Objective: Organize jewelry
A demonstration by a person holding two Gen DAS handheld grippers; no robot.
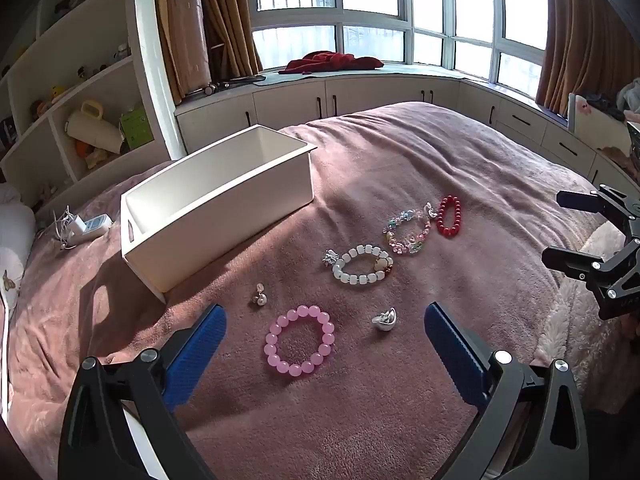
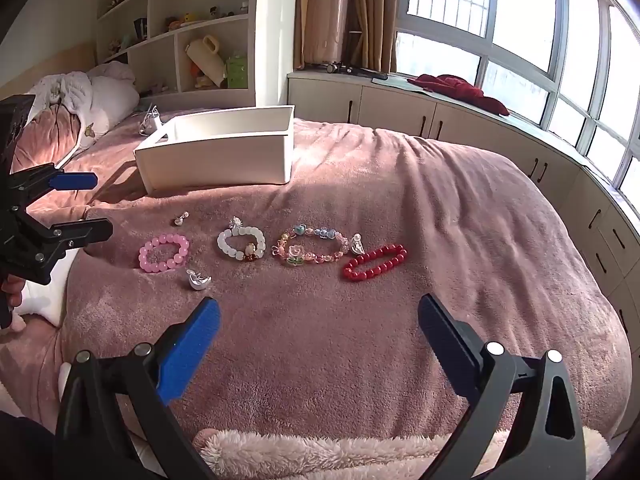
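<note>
Pink plush blanket (image 2: 400, 200) under bay windows (image 2: 520, 12), both claws (image 1: 325, 330) (image 2: 319, 324) spread, empty.

Open blanket (image 2: 360, 340) btwn right gripper (image 2: 320, 328) & bracelet row; white box (image 2: 216, 156) blocks far side, left of center.

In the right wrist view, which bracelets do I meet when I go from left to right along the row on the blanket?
Pink bracelet → white bracelet → multicolour bracelet → red bracelet.
</note>
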